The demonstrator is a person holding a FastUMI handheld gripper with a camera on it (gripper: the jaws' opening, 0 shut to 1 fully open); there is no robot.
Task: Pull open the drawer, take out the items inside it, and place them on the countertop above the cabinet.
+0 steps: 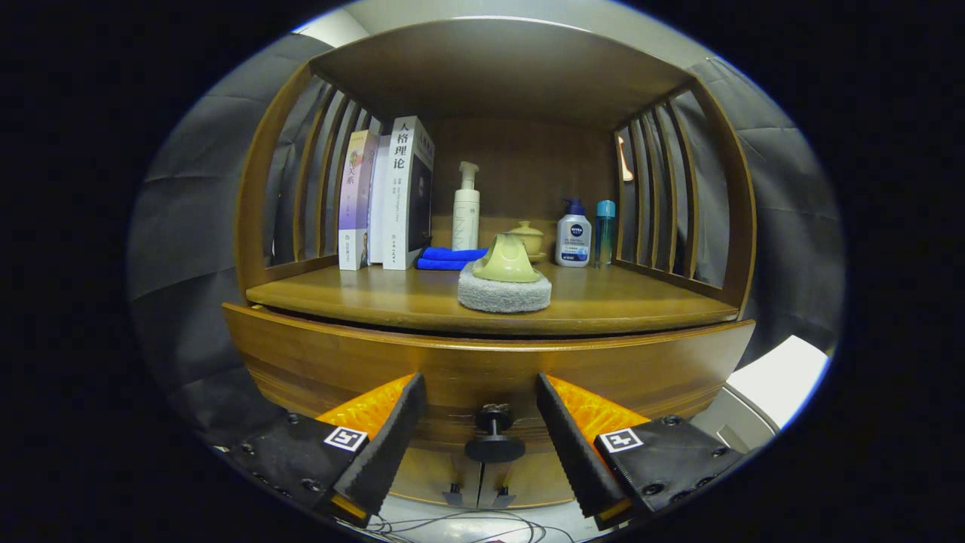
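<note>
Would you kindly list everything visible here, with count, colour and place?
Cabinet: one, brown wood, slatted sides.
Drawer: one, brown, below the countertop.
Knob: one, black, on the drawer front, between the fingers.
Books: three, upright, countertop left.
Cloth: one, blue, beside the books.
Pump bottle: one, white, behind the cloth.
Scrubber: one, grey pad, green handle, countertop front.
Lidded cup: one, yellowish, behind the scrubber.
Bottles: two, white and teal, countertop right.
Hand-held gripper: one, black and orange, open around the knob.

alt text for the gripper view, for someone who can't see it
The open gripper has its two fingers on either side of the black knob of a closed wooden drawer, touching nothing. On the countertop above sit a scrubbing pad with a green handle, books and bottles.
</note>
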